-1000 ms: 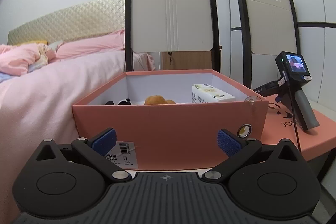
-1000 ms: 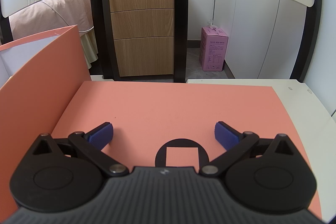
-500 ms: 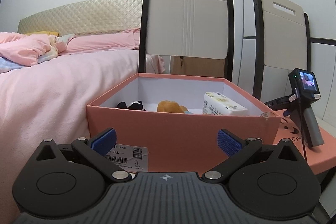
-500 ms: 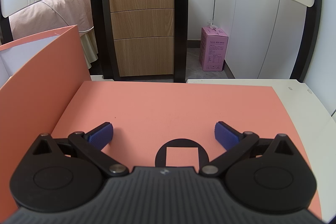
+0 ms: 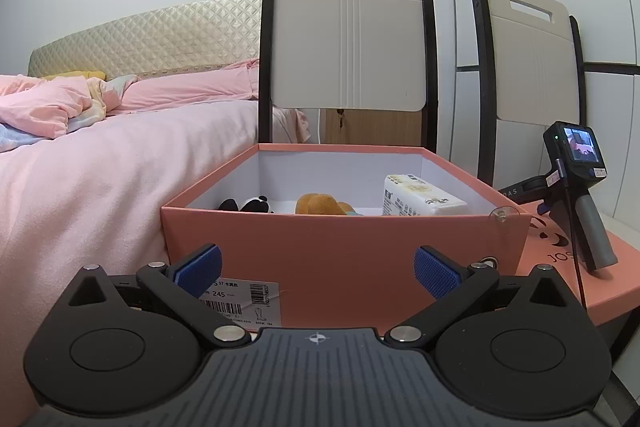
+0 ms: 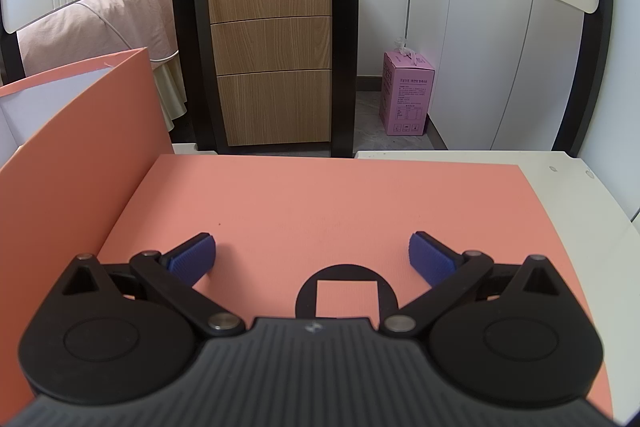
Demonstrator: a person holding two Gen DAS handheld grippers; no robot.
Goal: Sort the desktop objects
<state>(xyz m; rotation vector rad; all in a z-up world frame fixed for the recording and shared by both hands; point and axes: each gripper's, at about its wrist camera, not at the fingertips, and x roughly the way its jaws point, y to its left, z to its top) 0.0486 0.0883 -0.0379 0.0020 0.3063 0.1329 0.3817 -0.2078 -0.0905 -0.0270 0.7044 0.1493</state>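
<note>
- The left hand-held gripper (image 5: 318, 269) is backing away from the salmon shoebox (image 5: 344, 251) and rising slightly; a second ago the box's near wall was filling more of the left wrist view, and its barcode label (image 5: 244, 301) was partly hidden behind the left pad.
- Its jaws are standing wide apart and are holding nothing.
- Inside the shoebox, three items are lying against the far part of the floor: a panda plush (image 5: 246, 205) at left, an orange-brown plush (image 5: 320, 205) in the middle, and a white tissue pack (image 5: 422, 197) at right.
- The right hand-held gripper (image 6: 312, 259) is not moving between frames. It is resting low over the salmon box lid (image 6: 320, 203), jaws wide apart and empty, with the lid's black circular logo (image 6: 346, 293) between the fingers.
- The lid is lying flat on the white tabletop (image 6: 580, 187), just right of the shoebox wall (image 6: 76, 131).
- Judgement: no loose desktop objects are showing outside the box, so the sorting appears to be finished or nearly so. The retreat of the left unit suggests the last item is already released. If closing the box is required, the lid is the remaining object to handle.
- Two chairs (image 5: 348, 39) are standing beyond the tabletop, with a bed (image 5: 100, 155) at left.
</note>
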